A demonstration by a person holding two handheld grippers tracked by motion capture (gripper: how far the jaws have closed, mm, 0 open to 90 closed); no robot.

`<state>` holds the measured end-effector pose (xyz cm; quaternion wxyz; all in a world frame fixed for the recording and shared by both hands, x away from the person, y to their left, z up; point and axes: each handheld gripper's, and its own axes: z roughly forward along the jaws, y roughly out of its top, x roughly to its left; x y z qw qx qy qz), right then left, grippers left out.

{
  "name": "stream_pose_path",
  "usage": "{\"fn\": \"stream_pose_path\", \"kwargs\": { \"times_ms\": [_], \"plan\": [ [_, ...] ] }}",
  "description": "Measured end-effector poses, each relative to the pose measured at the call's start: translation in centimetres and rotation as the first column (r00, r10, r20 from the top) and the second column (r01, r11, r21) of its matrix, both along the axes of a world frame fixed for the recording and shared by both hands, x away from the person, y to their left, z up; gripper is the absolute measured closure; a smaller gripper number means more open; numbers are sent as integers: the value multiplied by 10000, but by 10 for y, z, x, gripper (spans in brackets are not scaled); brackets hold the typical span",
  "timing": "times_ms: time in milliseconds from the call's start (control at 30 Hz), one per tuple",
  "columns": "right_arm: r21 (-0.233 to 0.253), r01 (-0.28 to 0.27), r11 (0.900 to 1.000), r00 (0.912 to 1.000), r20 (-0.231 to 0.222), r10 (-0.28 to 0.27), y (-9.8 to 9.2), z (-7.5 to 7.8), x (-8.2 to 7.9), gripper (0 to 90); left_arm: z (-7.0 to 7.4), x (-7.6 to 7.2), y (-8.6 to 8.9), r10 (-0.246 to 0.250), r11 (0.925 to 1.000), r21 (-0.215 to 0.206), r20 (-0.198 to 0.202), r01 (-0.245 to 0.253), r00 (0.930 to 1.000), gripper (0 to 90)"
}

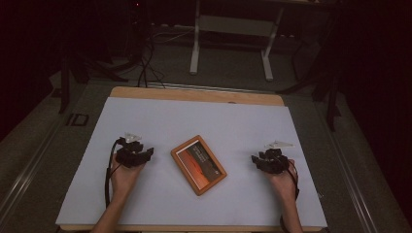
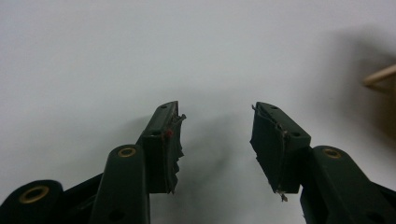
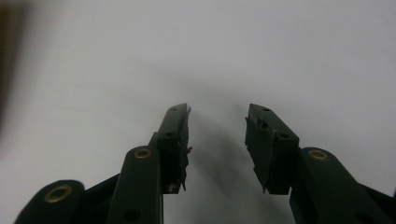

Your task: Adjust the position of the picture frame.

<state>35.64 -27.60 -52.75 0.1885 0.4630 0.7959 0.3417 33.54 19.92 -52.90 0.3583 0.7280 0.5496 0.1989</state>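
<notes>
A wooden-framed picture (image 1: 198, 164) with an orange and dark image lies flat and turned at an angle in the middle of the white sheet. My left gripper (image 1: 134, 153) rests on the sheet to the left of the frame, held in a hand. In the left gripper view that gripper (image 2: 217, 116) stands open over bare white surface, and a corner of the wooden frame (image 2: 379, 77) shows at the right edge. My right gripper (image 1: 270, 159) rests to the right of the frame. Its jaws (image 3: 217, 114) are apart with nothing between them.
The white sheet (image 1: 160, 116) covers a wooden table (image 1: 194, 94). Beyond the table's far edge stand white table legs (image 1: 195, 43) and cables on a grey floor. Dark stands flank both sides.
</notes>
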Motion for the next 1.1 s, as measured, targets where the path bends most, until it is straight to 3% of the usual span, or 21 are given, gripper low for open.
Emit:
{"fn": "stream_pose_path", "kwargs": {
  "times_ms": [100, 167, 233, 433, 633, 700, 767, 800, 900, 967, 1000, 1100],
  "plan": [
    [16, -249, 9997, 9994, 222, 248, 5, 3, -3, 556, 2, -2, 1, -293, 9987, -425, -4, 293, 9996, 516],
    [52, -306, 9995, 9991, 284, 304, 6, 4, -3, 556, 2, -2, 1, -293, 9987, -425, -4, 293, 9996, 517],
    [197, -356, 9992, 9989, 308, 349, 8, 5, -4, 517, 6, -6, 1, -677, 9936, -910, 8, 675, 9977, 512],
    [452, -444, 9980, 9987, 268, 432, 10, 6, -5, 512, 8, -8, -1, -875, 9905, -1067, -22, 868, 9962, 529],
    [761, -770, 9941, 9967, 331, 746, 18, 9, -7, 548, 17, -18, -10, -1351, 9842, -1090, 473, 1396, 9897, 607],
    [689, -1053, 9921, 9934, 525, 1018, 25, 10, -9, 628, 19, -21, -14, -1544, 9815, -1048, 623, 1603, 9860, 675],
    [689, -1053, 9921, 9934, 525, 1018, 25, 10, -9, 628, 20, -22, -16, -1659, 9794, -1047, 682, 1724, 9838, 699],
    [780, -1442, 9865, 9878, 712, 1387, 33, 13, -12, 776, 21, -26, -23, -2103, 9715, -946, 801, 2174, 9744, 768],
    [738, -1727, 9822, 9825, 835, 1665, 41, 14, -14, 888, 22, -28, -29, -2421, 9665, -688, 770, 2473, 9672, 876],
    [740, -1792, 9810, 9812, 862, 1728, 44, 13, -13, 896, 21, -28, -32, -2447, 9657, -698, 759, 2500, 9666, 892],
    [724, -1943, 9783, 9790, 773, 1888, 51, 11, -12, 898, 20, -28, -36, -2743, 9581, -675, 639, 2783, 9595, 897],
    [714, -2101, 9751, 9763, 690, 2053, 57, 9, -11, 898, 19, -28, -40, -2951, 9526, -602, 565, 2983, 9538, 898]
  ]
}}
